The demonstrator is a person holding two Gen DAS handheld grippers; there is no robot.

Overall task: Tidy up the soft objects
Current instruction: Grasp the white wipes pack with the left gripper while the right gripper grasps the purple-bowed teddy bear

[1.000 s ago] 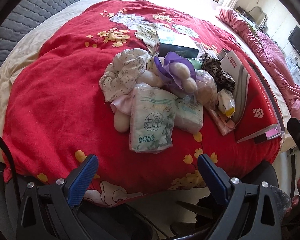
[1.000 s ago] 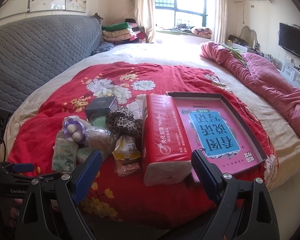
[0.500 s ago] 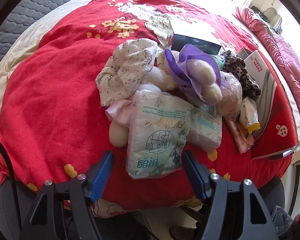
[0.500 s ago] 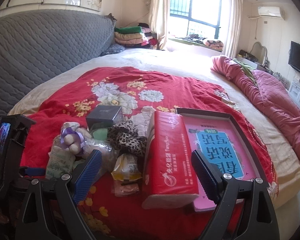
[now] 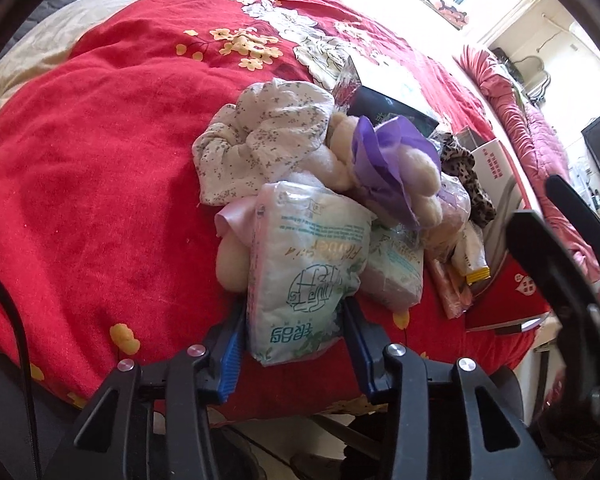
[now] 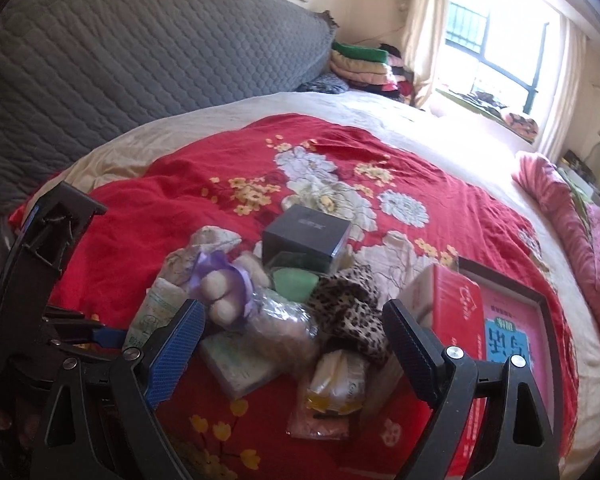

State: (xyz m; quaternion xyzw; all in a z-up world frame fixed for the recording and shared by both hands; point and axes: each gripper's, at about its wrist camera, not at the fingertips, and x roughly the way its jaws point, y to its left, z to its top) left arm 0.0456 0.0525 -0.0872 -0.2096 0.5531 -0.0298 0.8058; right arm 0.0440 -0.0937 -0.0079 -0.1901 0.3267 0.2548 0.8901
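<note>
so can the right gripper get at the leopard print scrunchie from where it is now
Probably yes: the right gripper is open, and the leopard print scrunchie lies on top of the pile between its fingers, nothing covering it.

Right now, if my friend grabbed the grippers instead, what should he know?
Left gripper: has just been closing around the near end of the white tissue pack; blue pads look to be touching its sides.
Right gripper: open, empty, hovering over the pile.
Plush toy with purple ribbon, leopard scrunchie and floral cloth lie heaped on the red blanket.
Done: nothing sorted. Left: everything.
</note>
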